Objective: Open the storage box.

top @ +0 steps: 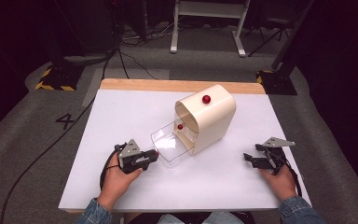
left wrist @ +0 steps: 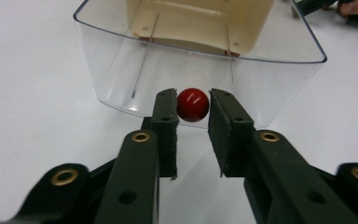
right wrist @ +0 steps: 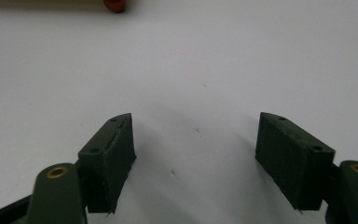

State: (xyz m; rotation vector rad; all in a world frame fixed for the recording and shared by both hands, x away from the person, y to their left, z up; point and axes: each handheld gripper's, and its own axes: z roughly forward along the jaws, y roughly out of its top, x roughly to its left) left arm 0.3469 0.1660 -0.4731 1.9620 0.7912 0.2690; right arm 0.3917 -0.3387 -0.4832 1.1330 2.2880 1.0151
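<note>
Red and glossy, a small round knob on the front wall of a clear plastic drawer sits between the jaws of the left gripper, which the person's left hand holds low over the white surface. In the left gripper view the two black pads flank the knob closely, and they appear to be clamped on it, though a sliver of light on each side leaves the firmness of the grip open to doubt. The drawer stands pulled partway out of a cream, round-topped plastic cabinet near the middle of the surface, with a second red knob on the cabinet's upper face. Farther right, well apart from the cabinet, the right gripper rests near the surface's edge with its jaws spread wide and nothing between them.

Judging by the scene, the step in hand is sliding the drawer by its knob. Doing it well likely means keeping the pads centred on the ball so it cannot squirt out, moving straight along the drawer's runners rather than at an angle, and keeping the travel level, since the light cabinet could shift or tip. The free gripper could brace the cabinet if it starts to slide.
</note>
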